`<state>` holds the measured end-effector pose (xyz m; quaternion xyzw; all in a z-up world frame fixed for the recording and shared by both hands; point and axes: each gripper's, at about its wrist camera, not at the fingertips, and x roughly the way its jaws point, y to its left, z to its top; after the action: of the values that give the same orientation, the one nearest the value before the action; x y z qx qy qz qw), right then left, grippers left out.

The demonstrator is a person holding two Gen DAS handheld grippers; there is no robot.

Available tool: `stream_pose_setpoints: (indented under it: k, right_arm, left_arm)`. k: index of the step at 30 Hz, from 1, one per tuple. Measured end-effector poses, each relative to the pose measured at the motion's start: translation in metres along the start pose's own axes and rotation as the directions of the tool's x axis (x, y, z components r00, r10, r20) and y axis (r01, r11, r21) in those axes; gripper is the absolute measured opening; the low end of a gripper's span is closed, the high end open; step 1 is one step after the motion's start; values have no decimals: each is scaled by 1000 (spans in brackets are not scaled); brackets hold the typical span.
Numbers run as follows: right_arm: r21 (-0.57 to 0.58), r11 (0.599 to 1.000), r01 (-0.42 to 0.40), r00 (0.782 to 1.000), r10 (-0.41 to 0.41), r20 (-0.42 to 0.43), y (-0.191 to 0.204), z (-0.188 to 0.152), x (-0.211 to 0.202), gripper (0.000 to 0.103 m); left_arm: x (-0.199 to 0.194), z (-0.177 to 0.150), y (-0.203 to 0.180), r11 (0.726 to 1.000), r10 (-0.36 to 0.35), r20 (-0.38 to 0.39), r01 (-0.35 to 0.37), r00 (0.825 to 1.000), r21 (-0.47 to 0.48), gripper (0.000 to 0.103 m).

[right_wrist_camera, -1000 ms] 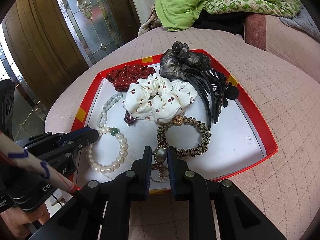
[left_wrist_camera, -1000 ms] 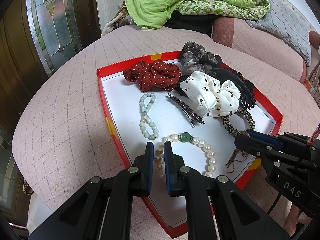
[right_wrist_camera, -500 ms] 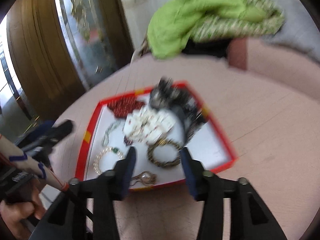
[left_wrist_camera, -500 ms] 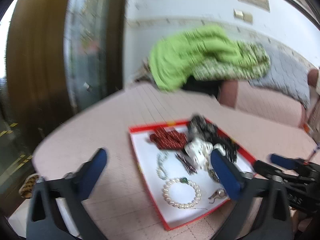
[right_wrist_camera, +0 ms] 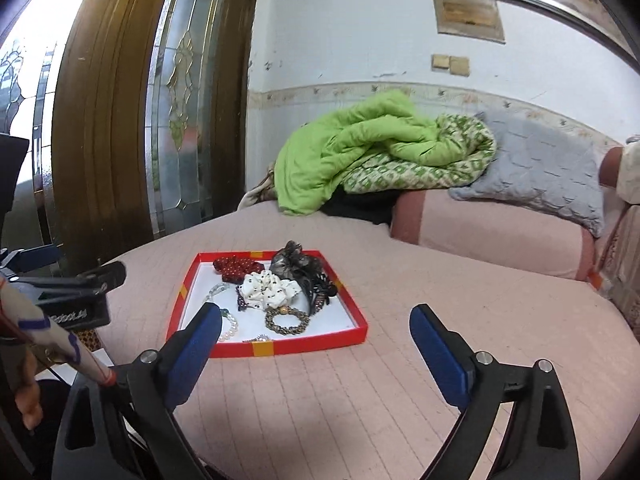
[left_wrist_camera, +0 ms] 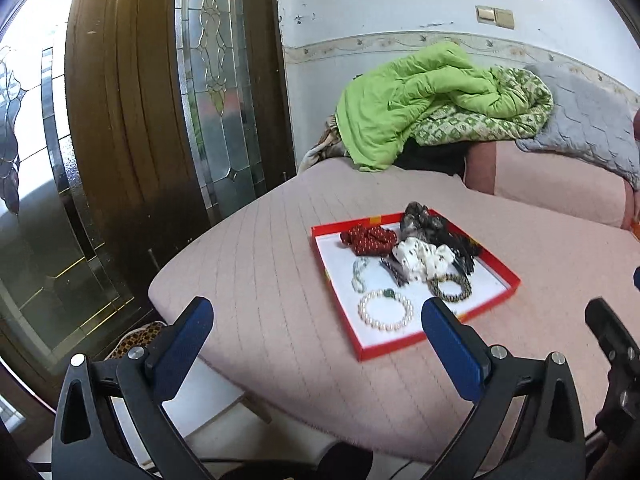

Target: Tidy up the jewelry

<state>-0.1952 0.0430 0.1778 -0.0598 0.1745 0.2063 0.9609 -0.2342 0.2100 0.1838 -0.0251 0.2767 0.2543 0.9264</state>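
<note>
Tongs on both sides, left tongs (left_wrist_camera: pixel 316 318) and right tongs (right_wrist_camera: pixel 314 326), gape wide, empty, above the red tray (right_wrist_camera: pixel 280 347).

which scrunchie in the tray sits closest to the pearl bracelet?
The white scrunchie with dark spots, mid-tray. The red dotted scrunchie and the grey scrunchie lie farther back from the pearl bracelet.

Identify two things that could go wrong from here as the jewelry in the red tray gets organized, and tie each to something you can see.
1. The pearl bracelet lies close to the red tray's near rim; a grab there might catch the rim and shift the tray on the soft quilted bed.
2. The white scrunchie, dark hair clip and leopard hair tie overlap, so either open hand-held gripper, left or right, could drag a neighbour along.
</note>
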Motion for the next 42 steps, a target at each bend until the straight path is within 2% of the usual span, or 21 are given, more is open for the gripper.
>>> stream_pose_setpoints:
  k: [4,5,10,13,16,42]
  right_arm:
    - [-16,1000,3,1000,-3,0,4,-3,-7,97]
    - [-21,1000,-1,1000,1,0,5,-4,-9,97]
    - [-48,999,-24,999,23,-28,15,-11,-8,97]
    - [-66,997,-30,999,27,-35,19,-14,-7,97]
    - [-68,997,-32,999,29,-41,20,-15,-5,97]
    - [-62,997,-38,996,33,-80,20,-20,2,97]
  left_arm:
    - [-8,-2,-5,994,91,27,-93,995,52,103]
    - [-7,-2,-5,994,90,20,-91,996,61,103]
    - [13,-10,-8,989,122,-71,-116,990,91,103]
    - [23,-17,-7,990,115,-123,-104,986,95,103]
    - [27,-20,-7,989,121,-143,-108,982,99,103]
    - [33,-25,-12,986,127,-164,-106,978,128,103]
